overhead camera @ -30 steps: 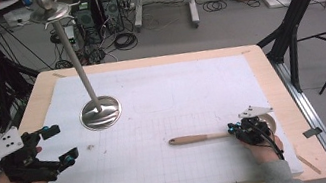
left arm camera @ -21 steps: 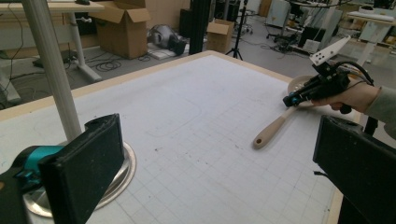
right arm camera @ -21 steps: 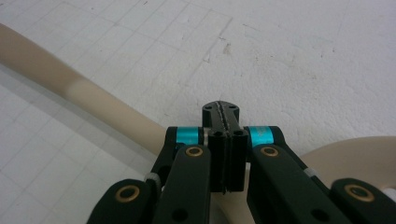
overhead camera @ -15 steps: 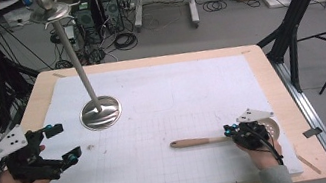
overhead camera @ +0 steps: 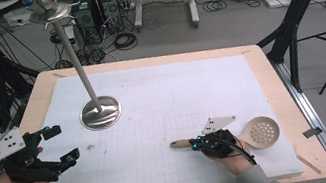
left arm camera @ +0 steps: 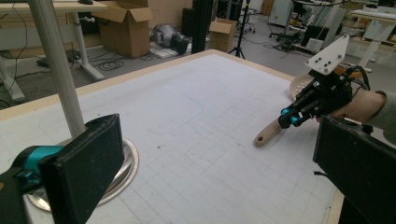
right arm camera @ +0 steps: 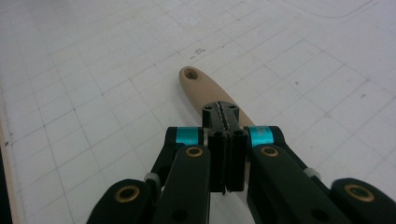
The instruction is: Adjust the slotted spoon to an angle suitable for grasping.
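1. The worktop (overhead camera: 269, 72) is a wooden-edged board covered by a white gridded mat (overhead camera: 173, 105).
2. A metal stand (overhead camera: 100, 113) sits on the mat's far left part: a round shiny base with a thin pole leaning up and away towards the far left.
3. The left hand-held gripper (overhead camera: 61, 145) hovers at the near left edge, its jaws spread wide with nothing between them; in the left gripper view the stand's base (left arm camera: 123, 163) lies just behind its left jaw.
4. The right hand-held gripper (overhead camera: 195, 142) is at the near right, jaws pressed together on the handle of a wooden skimmer spoon (overhead camera: 259, 133).
5. The spoon lies flat on the mat, perforated bowl to the right of the hand, handle tip (right arm camera: 194, 79) poking out leftward past the jaws.
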`<state>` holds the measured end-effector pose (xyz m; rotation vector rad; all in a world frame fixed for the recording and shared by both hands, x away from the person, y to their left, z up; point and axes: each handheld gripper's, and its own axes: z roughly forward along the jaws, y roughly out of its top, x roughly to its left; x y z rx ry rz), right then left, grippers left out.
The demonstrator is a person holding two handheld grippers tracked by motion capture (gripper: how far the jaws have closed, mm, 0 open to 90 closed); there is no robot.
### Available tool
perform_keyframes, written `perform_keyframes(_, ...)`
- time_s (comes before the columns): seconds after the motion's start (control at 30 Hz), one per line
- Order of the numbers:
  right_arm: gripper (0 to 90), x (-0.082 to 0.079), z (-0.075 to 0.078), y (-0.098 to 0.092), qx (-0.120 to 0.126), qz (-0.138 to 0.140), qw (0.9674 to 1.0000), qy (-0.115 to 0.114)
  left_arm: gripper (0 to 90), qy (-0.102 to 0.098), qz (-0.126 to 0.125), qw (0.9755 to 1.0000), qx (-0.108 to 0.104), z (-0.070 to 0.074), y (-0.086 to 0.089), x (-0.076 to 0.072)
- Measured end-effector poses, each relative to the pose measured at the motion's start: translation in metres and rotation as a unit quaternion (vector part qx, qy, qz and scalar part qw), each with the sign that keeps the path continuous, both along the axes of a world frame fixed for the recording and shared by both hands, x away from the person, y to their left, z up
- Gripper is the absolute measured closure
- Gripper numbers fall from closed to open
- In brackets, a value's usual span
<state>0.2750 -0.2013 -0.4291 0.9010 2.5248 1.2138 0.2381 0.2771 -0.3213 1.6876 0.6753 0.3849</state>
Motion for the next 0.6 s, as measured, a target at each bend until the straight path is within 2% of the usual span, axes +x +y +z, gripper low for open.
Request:
perform_keyframes(0.17, 90.0, 0.006, -0.006, 0.009, -0.010, 0.009, 0.9999, 0.007, 2.4, -0.001, 0.003, 1.0000, 0.002, 0.000, 0.002, -0.003)
perform_keyframes(0.4, 90.0, 0.011, -0.009, 0.019, -0.032, 0.014, 0.9994, -0.002, 2.4, 0.002, 0.010, 0.9999, 0.004, -0.002, 0.006, -0.005)
perform_keyframes(0.6, 90.0, 0.022, -0.013, 0.025, -0.050, -0.012, 0.9986, -0.012, 2.4, 0.001, 0.017, 0.9998, 0.005, -0.002, 0.011, -0.012)
